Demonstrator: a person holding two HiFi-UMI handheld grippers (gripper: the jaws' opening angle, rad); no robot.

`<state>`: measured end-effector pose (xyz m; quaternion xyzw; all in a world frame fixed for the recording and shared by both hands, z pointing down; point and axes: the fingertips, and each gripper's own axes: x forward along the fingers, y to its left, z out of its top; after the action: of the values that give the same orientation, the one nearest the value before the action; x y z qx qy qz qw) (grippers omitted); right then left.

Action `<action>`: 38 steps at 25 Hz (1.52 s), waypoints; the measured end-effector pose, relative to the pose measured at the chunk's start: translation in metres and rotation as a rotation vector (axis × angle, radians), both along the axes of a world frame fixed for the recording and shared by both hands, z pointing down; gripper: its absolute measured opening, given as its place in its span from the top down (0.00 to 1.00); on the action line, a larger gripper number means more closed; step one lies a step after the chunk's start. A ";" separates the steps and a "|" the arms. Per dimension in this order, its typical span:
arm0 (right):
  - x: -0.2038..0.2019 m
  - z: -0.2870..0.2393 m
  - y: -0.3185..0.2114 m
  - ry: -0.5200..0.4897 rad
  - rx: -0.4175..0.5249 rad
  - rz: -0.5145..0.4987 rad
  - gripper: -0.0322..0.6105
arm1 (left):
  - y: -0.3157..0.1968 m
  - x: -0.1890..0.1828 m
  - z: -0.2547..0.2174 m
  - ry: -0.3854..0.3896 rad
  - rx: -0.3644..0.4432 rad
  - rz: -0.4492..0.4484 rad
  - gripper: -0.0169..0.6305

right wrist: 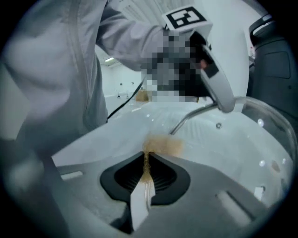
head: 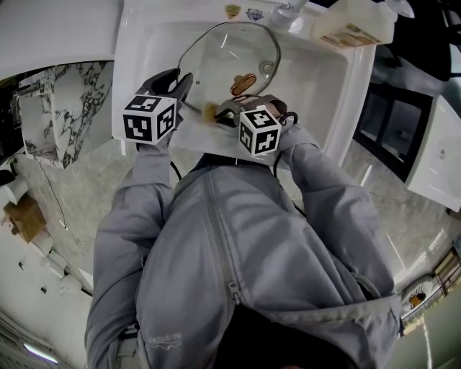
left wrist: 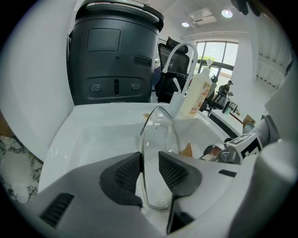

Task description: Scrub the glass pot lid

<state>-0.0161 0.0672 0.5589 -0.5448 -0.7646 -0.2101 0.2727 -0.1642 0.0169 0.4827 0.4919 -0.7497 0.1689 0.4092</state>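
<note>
Left gripper view: glass lid tight between left tongs; sponge in right tongs.

carrier: white sink | basin: glass pot lid, on edge | back rim: faucet, white bottle

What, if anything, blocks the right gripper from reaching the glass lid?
Likely nothing, so yes: the left gripper holds the lid in the sink, and the right gripper, clamping a sponge, sits by the bare glass.
</note>
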 end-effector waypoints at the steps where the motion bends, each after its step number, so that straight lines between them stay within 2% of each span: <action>1: -0.003 -0.012 0.004 -0.014 -0.027 0.019 0.89 | 0.000 0.000 0.002 0.009 0.003 0.001 0.80; 6: -0.009 -0.068 -0.003 -0.082 -0.122 0.178 0.89 | -0.006 0.004 0.005 0.048 0.036 0.032 0.80; 11: 0.019 -0.107 -0.054 -0.104 -0.120 0.408 0.89 | -0.027 0.032 -0.020 -0.009 0.078 0.154 0.82; 14: 0.045 -0.120 -0.092 -0.100 -0.066 0.559 0.89 | -0.042 0.050 -0.033 -0.069 0.100 0.229 0.83; 17: 0.066 -0.137 -0.131 -0.123 -0.020 0.721 0.89 | -0.059 0.069 -0.047 -0.158 0.117 0.341 0.83; 20: 0.079 -0.159 -0.163 -0.173 0.018 0.873 0.89 | -0.076 0.095 -0.059 -0.293 0.102 0.498 0.84; 22: 0.090 -0.169 -0.180 -0.193 0.061 0.941 0.89 | -0.081 0.118 -0.056 -0.387 0.058 0.643 0.85; 25: 0.108 -0.177 -0.195 -0.201 0.127 0.995 0.89 | -0.076 0.159 -0.034 -0.511 -0.015 0.890 0.87; 27: 0.117 -0.178 -0.200 -0.200 0.134 1.019 0.89 | -0.069 0.179 -0.024 -0.559 -0.016 0.986 0.87; 28: 0.119 -0.179 -0.200 -0.201 0.131 1.026 0.89 | -0.065 0.187 -0.020 -0.559 -0.005 1.022 0.87; 31: 0.118 -0.176 -0.189 -0.197 0.123 1.016 0.89 | -0.047 0.215 0.001 -0.468 0.029 1.137 0.87; 34: 0.113 -0.170 -0.170 -0.180 0.120 0.968 0.89 | -0.026 0.237 0.032 -0.382 0.006 1.262 0.87; 36: 0.109 -0.167 -0.158 -0.170 0.120 0.929 0.89 | -0.016 0.245 0.046 -0.362 -0.005 1.302 0.87; 38: 0.105 -0.163 -0.147 -0.163 0.125 0.894 0.89 | -0.015 0.246 0.050 -0.341 0.004 1.299 0.87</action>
<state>0.0893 -0.0801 0.3958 -0.1256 -0.9295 -0.1597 0.3077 0.0820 0.0021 0.5324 0.8103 -0.3558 0.4549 0.0994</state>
